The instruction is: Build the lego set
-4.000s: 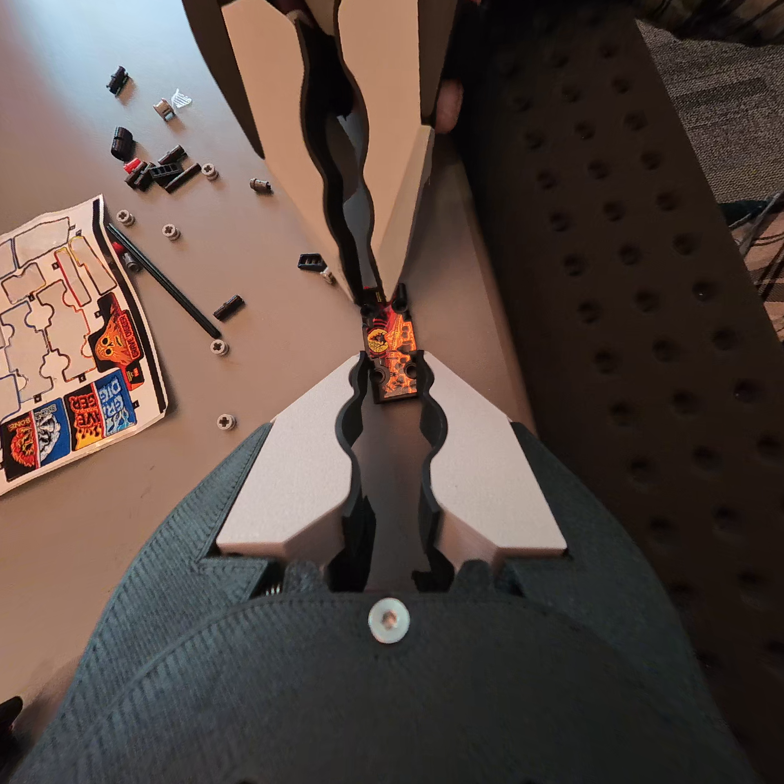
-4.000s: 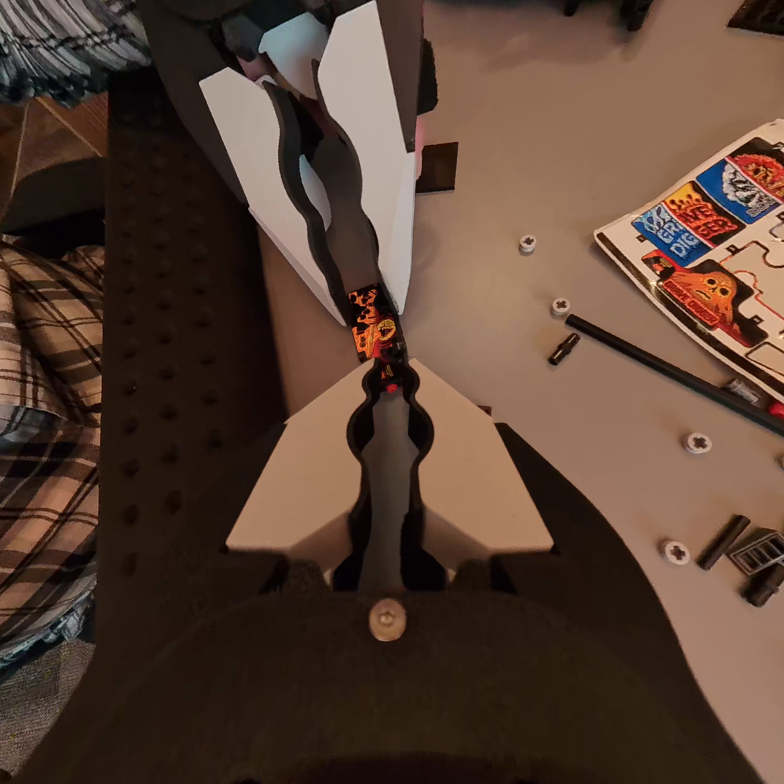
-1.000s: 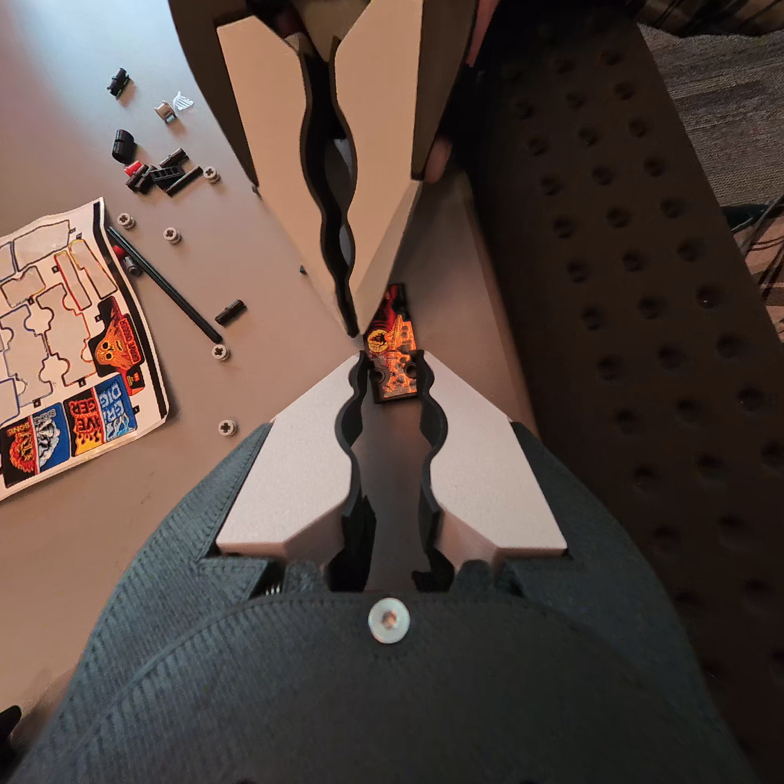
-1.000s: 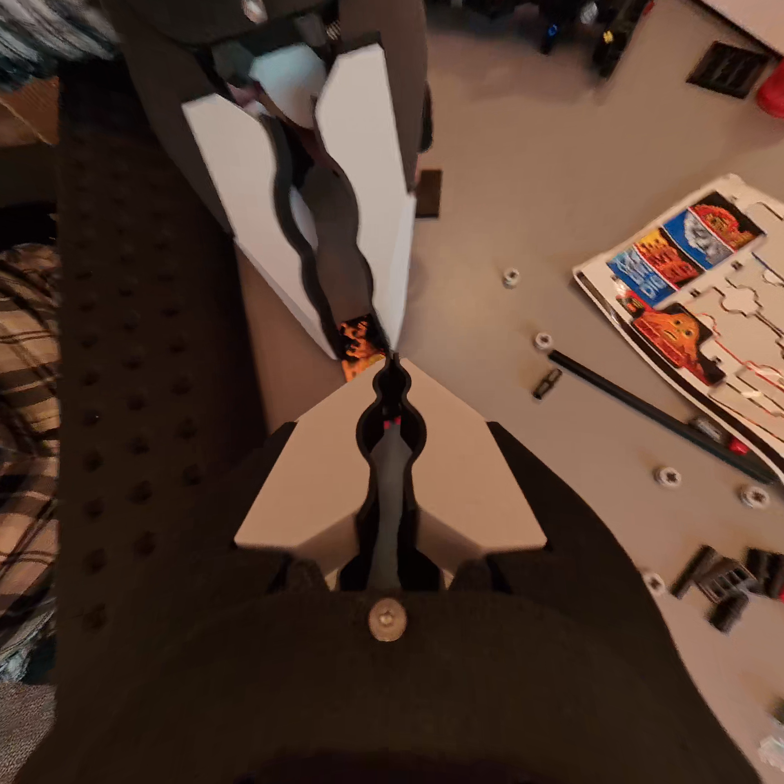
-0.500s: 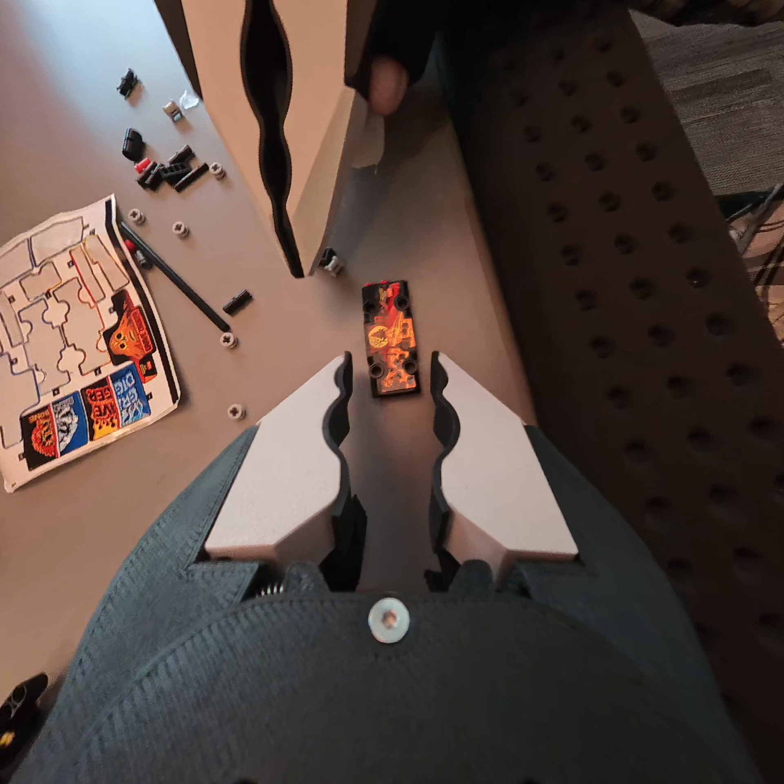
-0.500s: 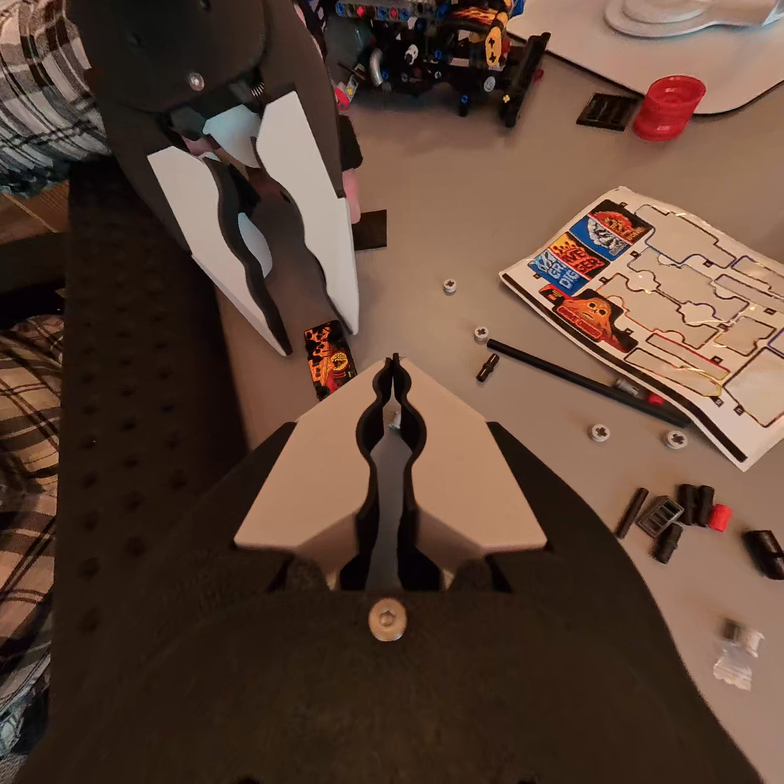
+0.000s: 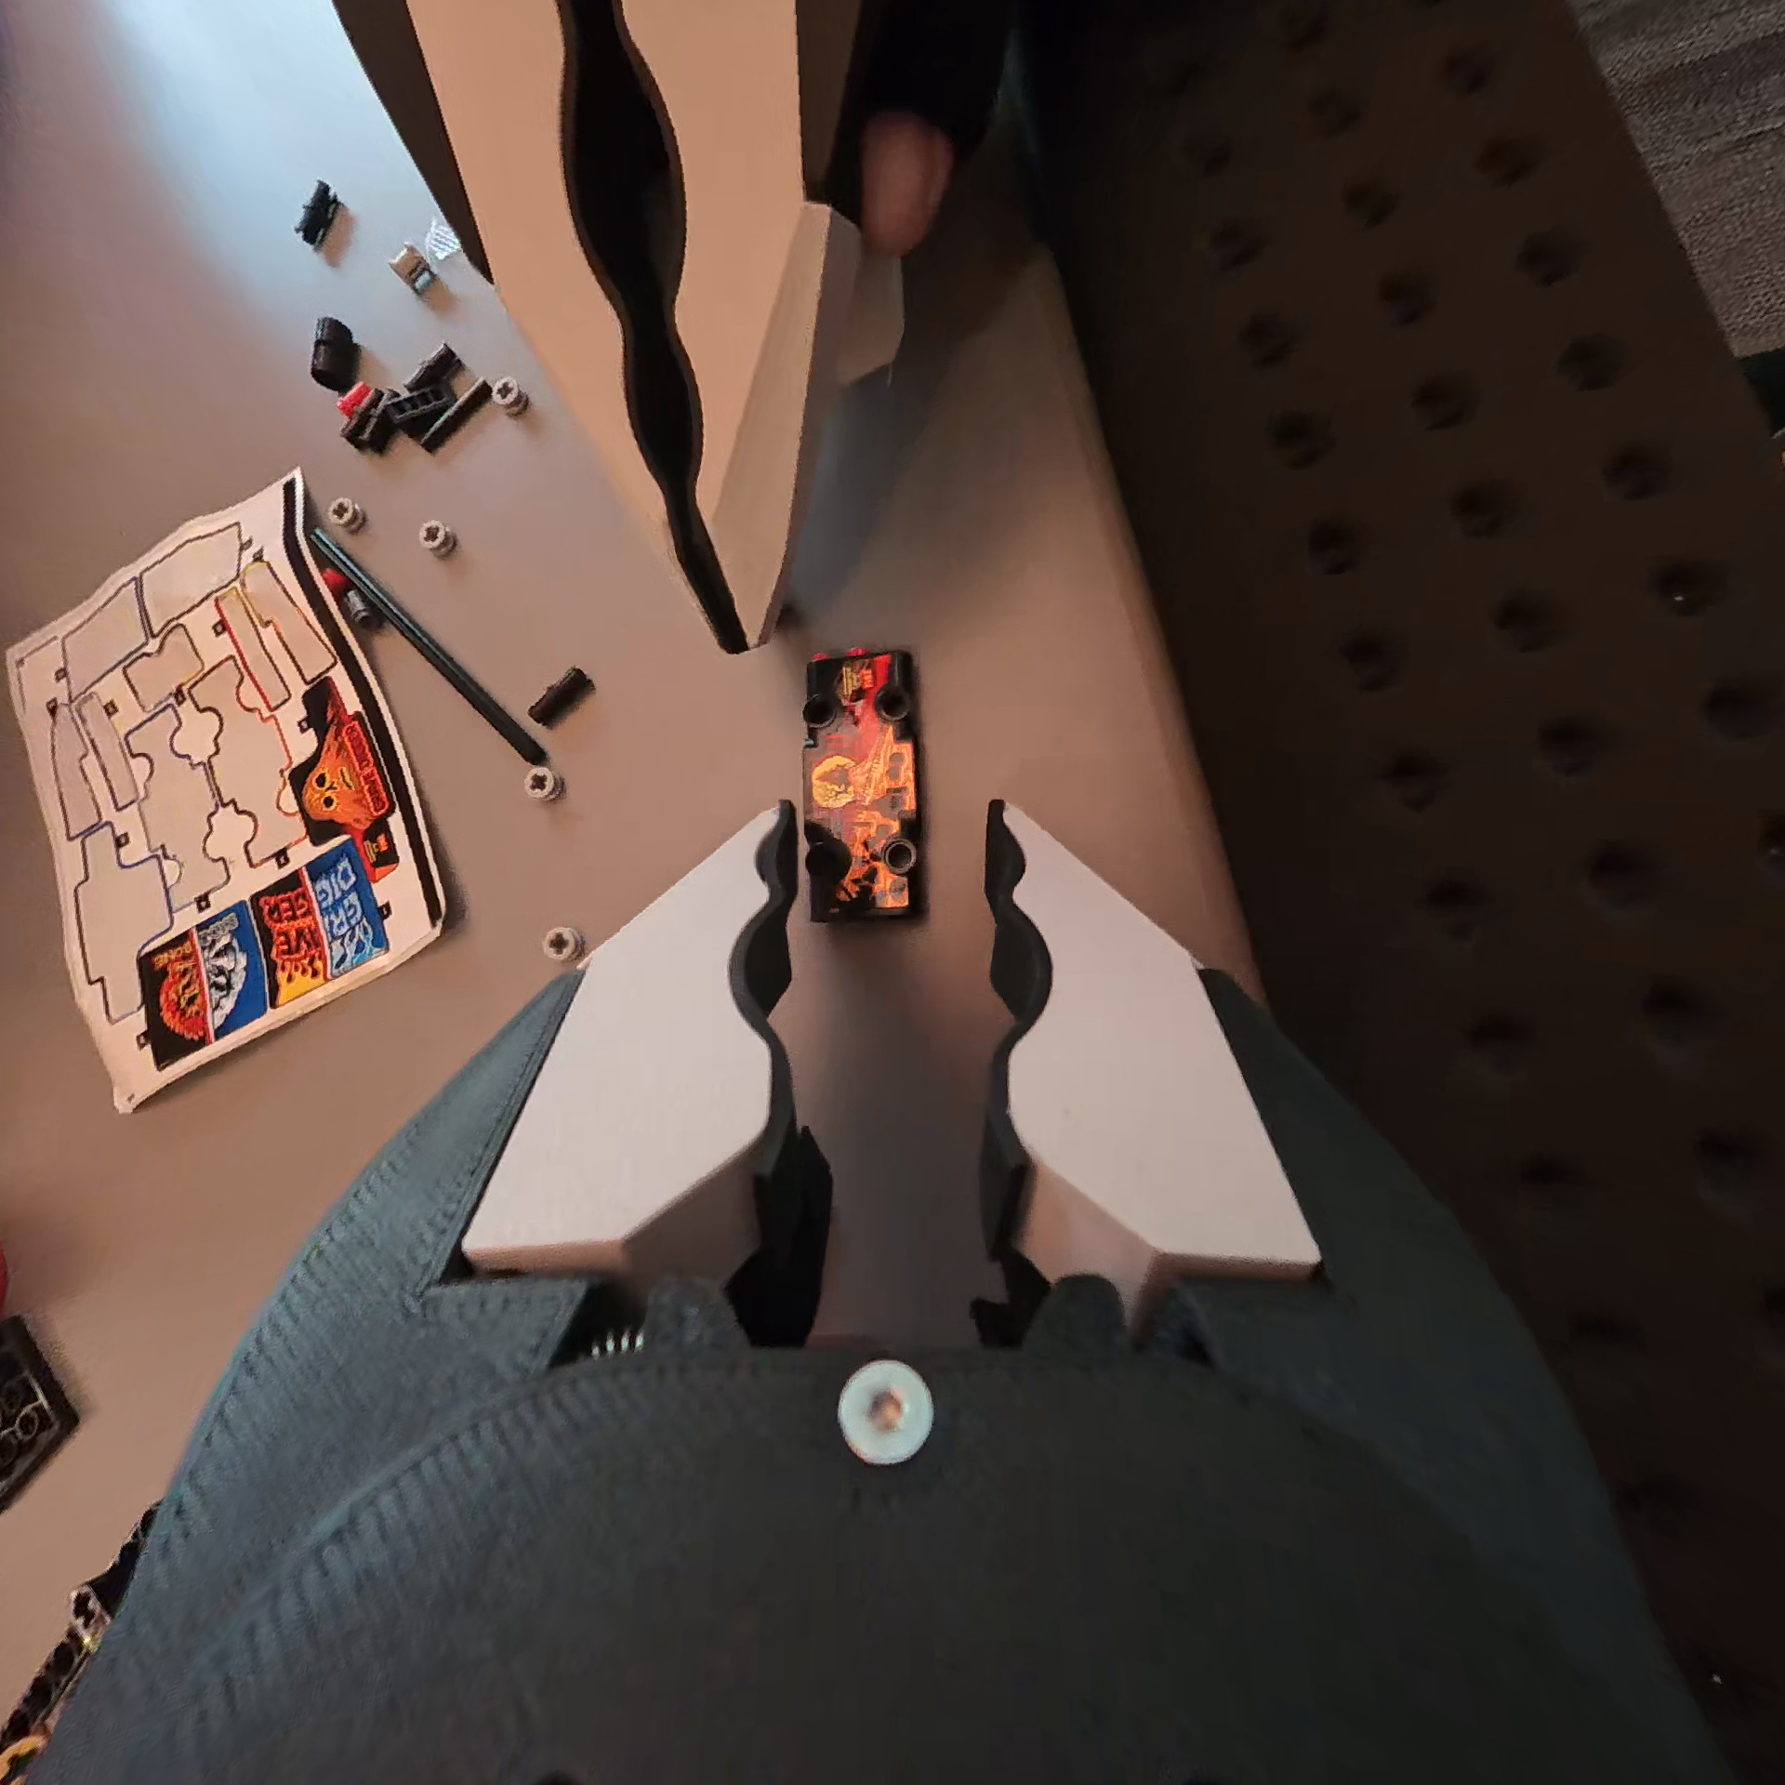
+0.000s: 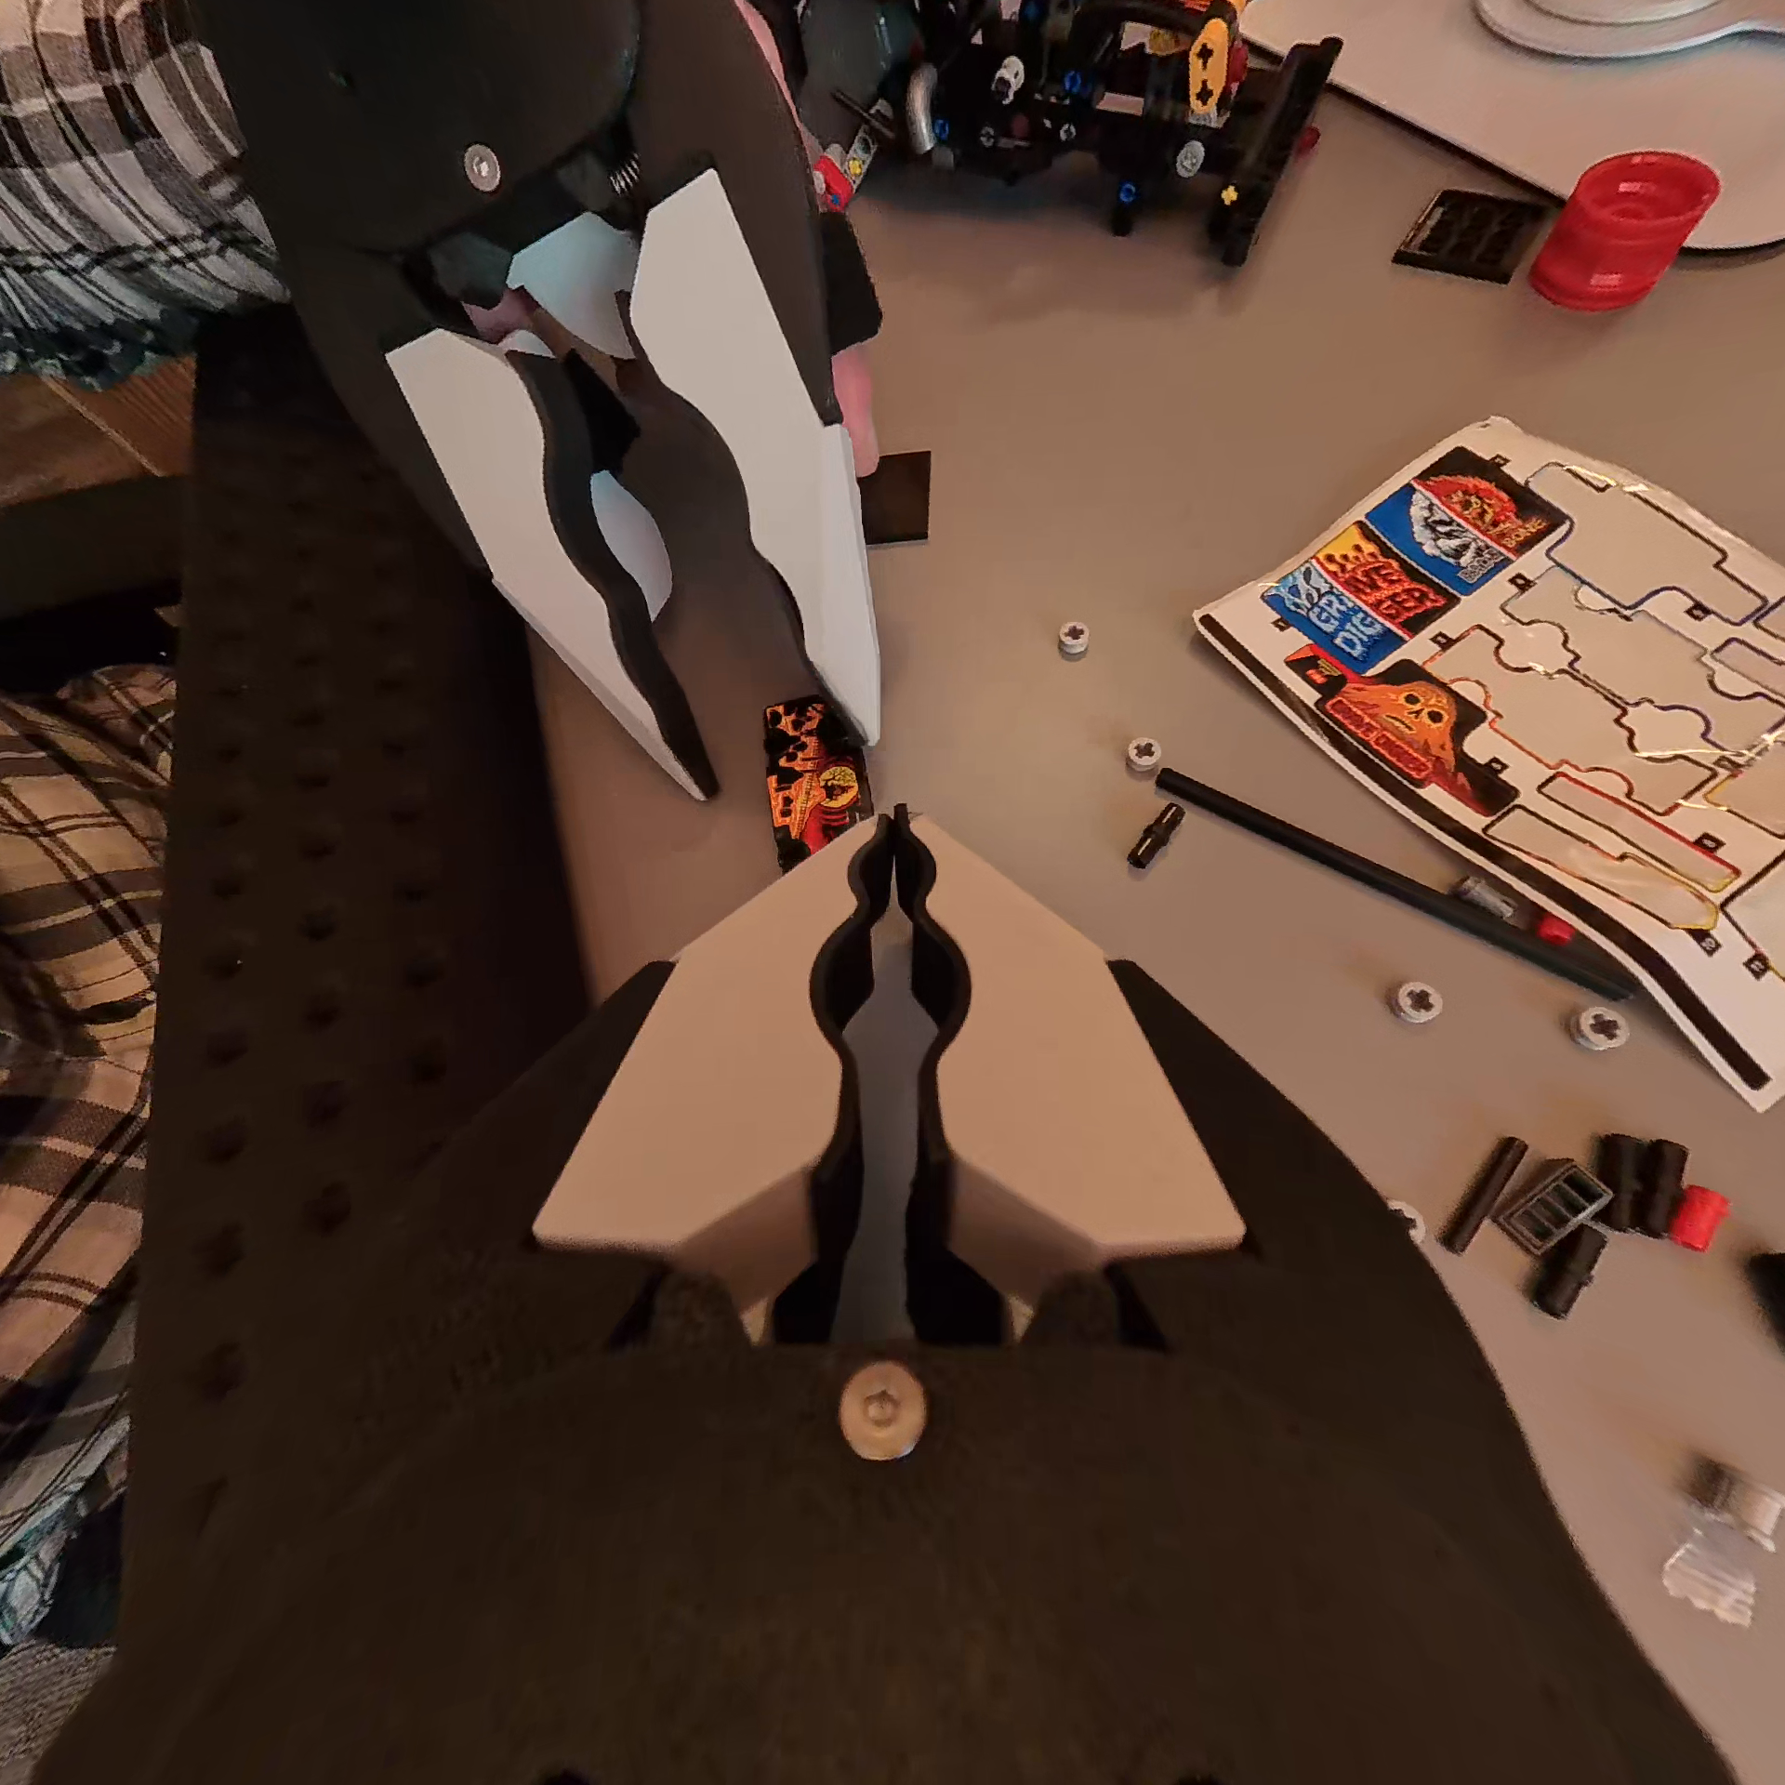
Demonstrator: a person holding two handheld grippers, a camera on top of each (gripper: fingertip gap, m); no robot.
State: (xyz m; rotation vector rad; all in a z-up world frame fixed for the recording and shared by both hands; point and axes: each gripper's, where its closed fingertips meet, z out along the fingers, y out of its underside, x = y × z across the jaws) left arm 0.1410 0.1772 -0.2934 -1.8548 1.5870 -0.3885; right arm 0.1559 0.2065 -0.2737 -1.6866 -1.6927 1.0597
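Observation:
A black Lego panel with an orange flame sticker [image 7: 863, 787] lies flat on the grey table, also in the right wrist view [image 8: 811, 782]. My left gripper [image 7: 889, 816] is open and empty, its fingertips on either side of the panel's near end; it shows from the front in the right wrist view [image 8: 784, 763]. My right gripper [image 8: 893, 819] is shut with nothing seen between its tips, just right of the panel's end. In the left wrist view it [image 7: 744, 633] comes down from the top, tips just beyond the panel's far left corner.
A sticker sheet [image 7: 222, 782] [image 8: 1545, 724], a long black axle [image 7: 425, 657] and several small pins and bushes [image 7: 415, 406] lie on the table. A dark perforated board [image 7: 1449, 676] borders it. A partly built model [image 8: 1111, 87] and red wheel hub [image 8: 1623, 227] stand farther back. One gripper's finger ends stand about 4 cm off the other's.
My left gripper opened and let go of the panel, which now lies on the table. My right gripper drew back off the panel's other end and closed.

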